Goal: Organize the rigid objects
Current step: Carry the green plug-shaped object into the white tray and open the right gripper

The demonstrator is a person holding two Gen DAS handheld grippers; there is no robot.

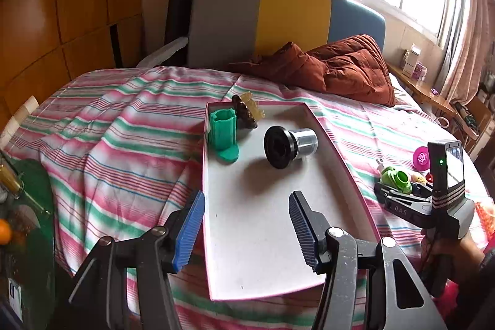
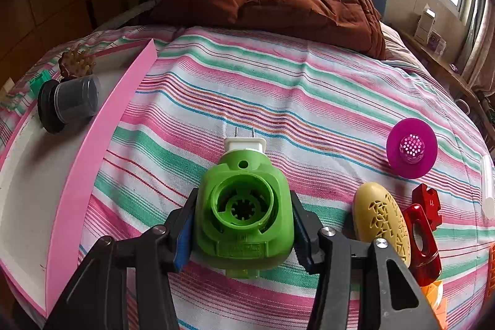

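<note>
Green plug-in unit [image 2: 244,212]: on striped bedspread [image 2: 278,88] beside pink tray [image 2: 92,144], clamped by right gripper [image 2: 243,232] at flat flanks; likely light, stiff, slick plastic, prongs delicate; left gripper [image 1: 247,234] part-open, empty, over tray.

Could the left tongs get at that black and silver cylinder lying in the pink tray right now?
Probably yes. The left tongs are open and empty over the near end of the pink tray, and bare tray floor lies between them and the black and silver cylinder. The green holder stands off to one side.
</note>
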